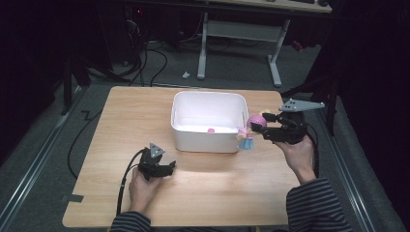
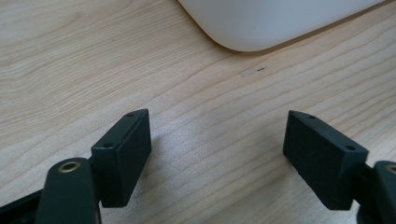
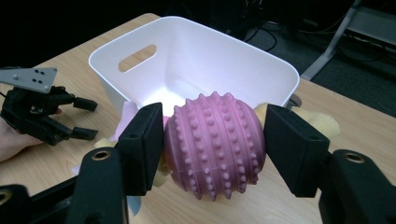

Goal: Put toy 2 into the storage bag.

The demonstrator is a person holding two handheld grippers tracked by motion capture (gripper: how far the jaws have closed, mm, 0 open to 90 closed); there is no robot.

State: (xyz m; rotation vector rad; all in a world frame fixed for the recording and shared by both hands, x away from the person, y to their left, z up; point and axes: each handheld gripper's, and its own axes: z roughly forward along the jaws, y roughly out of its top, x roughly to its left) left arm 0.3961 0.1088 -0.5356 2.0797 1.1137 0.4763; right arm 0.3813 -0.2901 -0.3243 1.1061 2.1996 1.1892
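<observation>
- Nearest in the right gripper view: right gripper [image 3: 214, 140], clamped on a pink bumpy ball [image 3: 215, 144], one black pad pressed to each side of it.
- Seen from the high view as right gripper [image 1: 258, 126], held up by a hand [image 1: 299, 153] just off the right end of the white bin [image 1: 208, 137], with the ball [image 1: 256, 120] beside the bin's right rim.
- Hanging under the ball: a small toy [image 1: 245, 140] in pink, yellow and light blue, too small to tell what it is.
- Peeking out behind the ball in the right gripper view: soft yellow bits [image 3: 322, 123] and a light pink bit [image 3: 125, 120].
- Sitting inside the bin on its floor: one tiny pink thing [image 1: 211, 130].
- Standing in the middle of the wooden table [image 1: 121, 125]: the white bin, with a slot handle [image 3: 137, 58] in its end wall.
- Resting low near the table's front: left gripper [image 1: 169, 168], held in the left hand [image 1: 141, 187], well apart from the bin.
- Spread wide in the left gripper view: left gripper [image 2: 217, 156], nothing but bare wood between the pads.
- Showing at the top of that view: a round corner of the bin [image 2: 261, 23].
</observation>
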